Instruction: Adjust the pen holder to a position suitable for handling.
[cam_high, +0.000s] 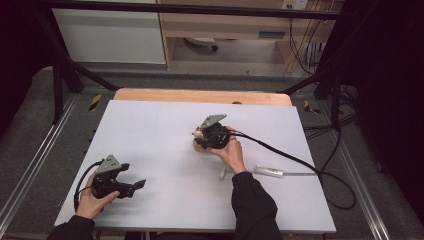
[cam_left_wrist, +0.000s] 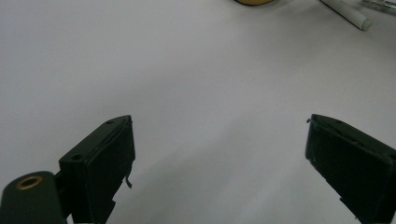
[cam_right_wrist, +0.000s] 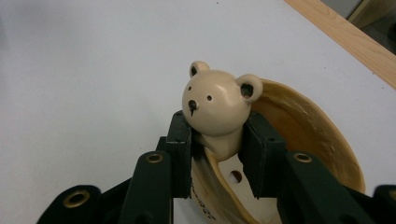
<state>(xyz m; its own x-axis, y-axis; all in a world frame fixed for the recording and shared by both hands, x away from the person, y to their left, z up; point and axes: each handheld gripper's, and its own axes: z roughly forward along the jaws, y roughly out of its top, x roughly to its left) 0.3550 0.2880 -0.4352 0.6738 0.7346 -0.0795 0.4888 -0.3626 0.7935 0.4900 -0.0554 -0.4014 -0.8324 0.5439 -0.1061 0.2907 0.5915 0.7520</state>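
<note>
Looks like a small glazed ceramic bear figure (cam_right_wrist: 215, 105), cream-coloured, smooth and shiny, so probably hard, a bit slippery and chippy if knocked. Light enough for one hand by the look of it. Best spot to grab seems to be right where the grip already sits: the narrow neck just under the round head, since the head bulges out above the pads and should stop it sliding down through them. Wouldn't squeeze on the ears, too thin. Right tongs (cam_right_wrist: 218, 154) pinching that neck from both sides, pads pressed flat on it, bear facing away and up from the camera. Just behind and below the bear, a shallow tan dish (cam_right_wrist: 322, 140) with a thin rim, also looking brittle; can't tell for sure whether the bear rests in it or hangs just above it. In the high view, right tongs (cam_high: 204, 136) sit around the middle of the white bench (cam_high: 150, 130), slightly toward the far side, bear and dish tucked under them. Left tongs (cam_high: 136, 186) way off at the near left corner, spread wide with nothing between them, hovering over bare bench, well apart from the bear. A white marker (cam_left_wrist: 348, 10) lying near right.
</note>
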